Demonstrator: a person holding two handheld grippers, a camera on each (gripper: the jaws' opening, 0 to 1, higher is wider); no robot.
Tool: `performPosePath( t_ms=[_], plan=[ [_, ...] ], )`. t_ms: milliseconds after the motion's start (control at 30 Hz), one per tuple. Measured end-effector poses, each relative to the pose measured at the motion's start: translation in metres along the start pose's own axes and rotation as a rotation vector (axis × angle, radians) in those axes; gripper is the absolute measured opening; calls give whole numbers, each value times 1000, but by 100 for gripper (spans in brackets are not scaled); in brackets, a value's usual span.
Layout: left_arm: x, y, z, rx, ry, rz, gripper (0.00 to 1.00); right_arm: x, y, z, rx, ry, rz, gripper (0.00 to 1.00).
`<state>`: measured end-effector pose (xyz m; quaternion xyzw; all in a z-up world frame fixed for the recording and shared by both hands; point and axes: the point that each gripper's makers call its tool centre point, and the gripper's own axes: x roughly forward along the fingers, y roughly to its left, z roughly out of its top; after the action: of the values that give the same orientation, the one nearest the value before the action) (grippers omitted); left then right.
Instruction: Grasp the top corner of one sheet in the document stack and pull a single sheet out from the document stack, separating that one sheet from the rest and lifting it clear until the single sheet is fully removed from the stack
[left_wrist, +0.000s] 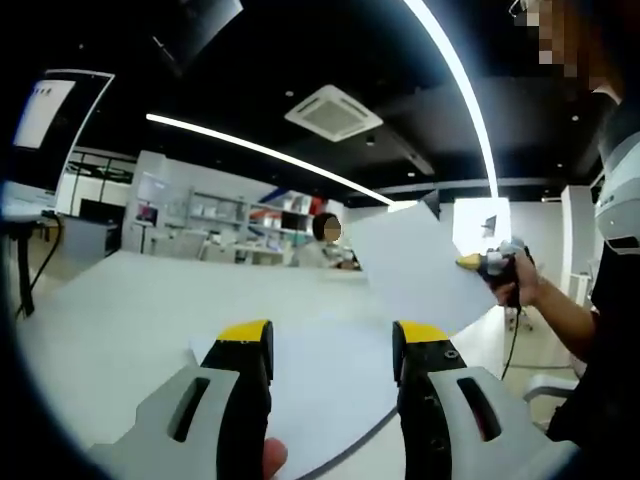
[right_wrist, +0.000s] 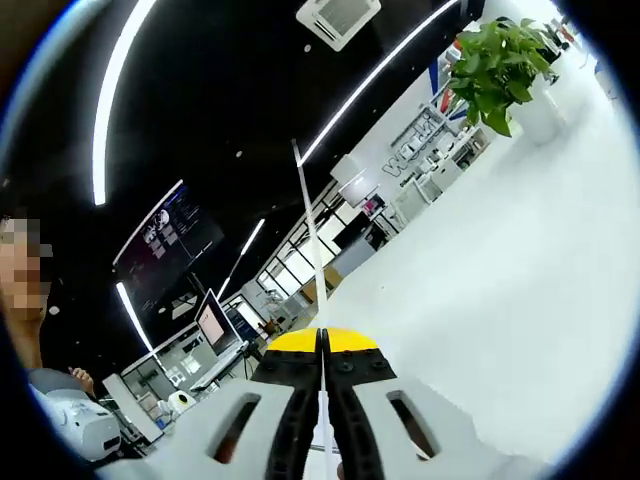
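**Single sheet aloft, held by one corner only**

The main risk, as I judge it, is the sheet (left_wrist: 415, 262) slipping or tearing free: it hangs in the air from a thin pinch at one edge, so a quick swing or a draught could pull it from the jaws. A second risk is that it drifts back down onto the document stack (left_wrist: 325, 385) and has to be separated again.

In the left gripper view, the left gripper (left_wrist: 330, 340) stands wide open with nothing between its yellow-tipped jaws; they hover over the document stack lying on the white table (left_wrist: 110, 320), and I cannot tell whether they touch the paper. To the right, a person's hand (left_wrist: 520, 280) carries the right gripper (left_wrist: 470, 262), which holds the sheet up, well clear of the stack.

In the right gripper view, the right gripper (right_wrist: 322, 342) is pressed closed on the sheet (right_wrist: 308, 230), seen edge-on as a thin white line rising from between the jaws. A potted plant (right_wrist: 495, 65) stands far off on the table (right_wrist: 520, 280).
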<state>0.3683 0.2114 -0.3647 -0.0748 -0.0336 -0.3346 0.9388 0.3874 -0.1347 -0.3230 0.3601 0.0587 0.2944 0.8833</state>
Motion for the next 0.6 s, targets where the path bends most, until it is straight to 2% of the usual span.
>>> performPosePath(
  t_ms=[33,100,200,367,467,600],
  plan=[
    [0,0,0,0,-1,1,48,-2,-1,2,-4,6,5,2],
    [-1,1,0,-1,-2,4,48,-7,4,10,15,5,75,2],
    [-1,2,-2,-4,-1,7,48,-9,1,15,16,20,81,2],
    [-2,2,-1,0,0,9,48,-12,-18,17,-33,95,-35,2],
    [-3,2,0,1,-5,12,48,-16,-30,18,-4,138,-109,2],
    [-4,3,-1,-2,-9,17,47,-25,-52,37,1,173,-146,2]
  ],
)
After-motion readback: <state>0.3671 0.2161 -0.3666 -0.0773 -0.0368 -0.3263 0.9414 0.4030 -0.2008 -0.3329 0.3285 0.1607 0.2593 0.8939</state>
